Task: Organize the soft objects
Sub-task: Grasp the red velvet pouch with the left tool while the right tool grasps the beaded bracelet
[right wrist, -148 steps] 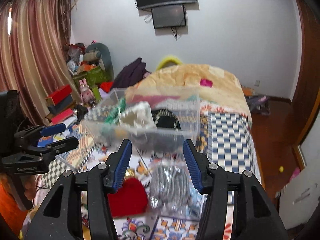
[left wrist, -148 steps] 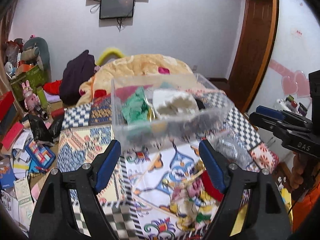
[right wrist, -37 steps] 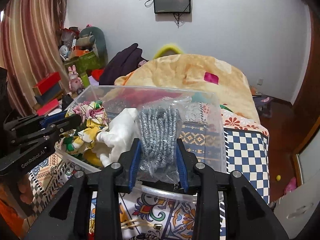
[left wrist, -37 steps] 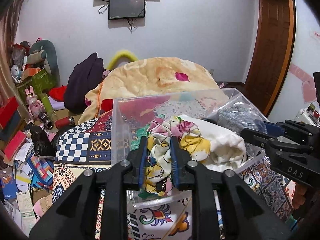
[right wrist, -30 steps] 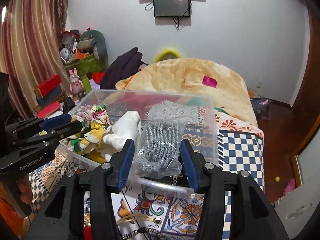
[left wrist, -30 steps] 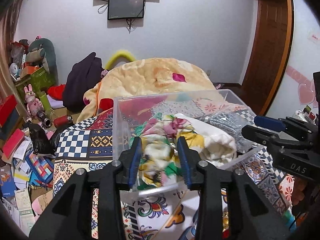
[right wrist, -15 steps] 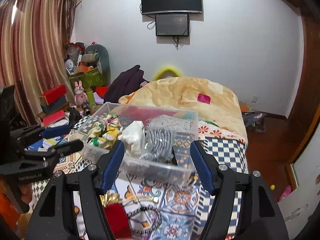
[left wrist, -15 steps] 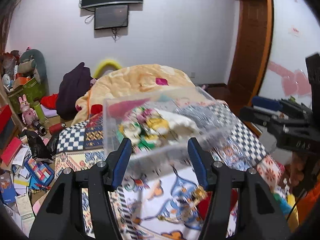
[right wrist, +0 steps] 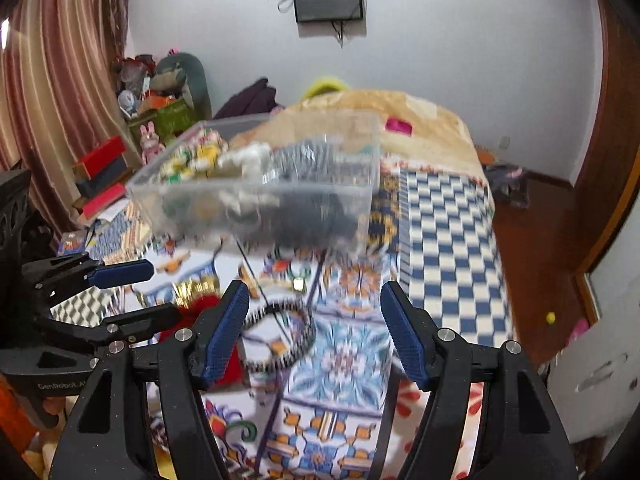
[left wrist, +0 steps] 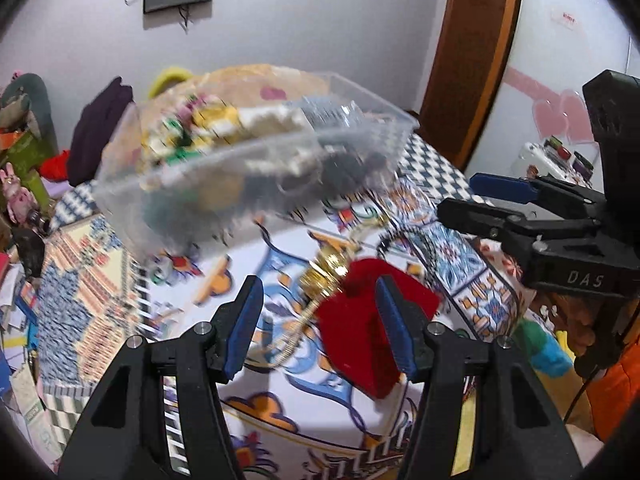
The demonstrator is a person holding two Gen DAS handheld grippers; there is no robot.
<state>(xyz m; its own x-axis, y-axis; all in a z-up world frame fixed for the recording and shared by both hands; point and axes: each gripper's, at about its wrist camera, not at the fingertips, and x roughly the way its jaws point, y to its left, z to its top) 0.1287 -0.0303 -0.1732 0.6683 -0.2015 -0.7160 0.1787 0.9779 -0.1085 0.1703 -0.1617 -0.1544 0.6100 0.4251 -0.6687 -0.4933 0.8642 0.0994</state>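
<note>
Both tongs, left (left wrist: 318, 320) and right (right wrist: 314, 330), gape empty; clear bin (right wrist: 256, 196) holds soft cloths (right wrist: 240, 160).

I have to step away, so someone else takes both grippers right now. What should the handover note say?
Left gripper: open, empty, over the red pouch.
Right gripper: open, empty, over the black hair band.
Clear bin: on the bed, further back. It holds the floral cloth, a white cloth and a grey bagged item.
Done: those pieces are binned.
Left: the red pouch, a gold chain beside it, and the hair band all lie on the patterned bedspread in front of the bin. The pouch looks the likeliest next pick for the left gripper.
</note>
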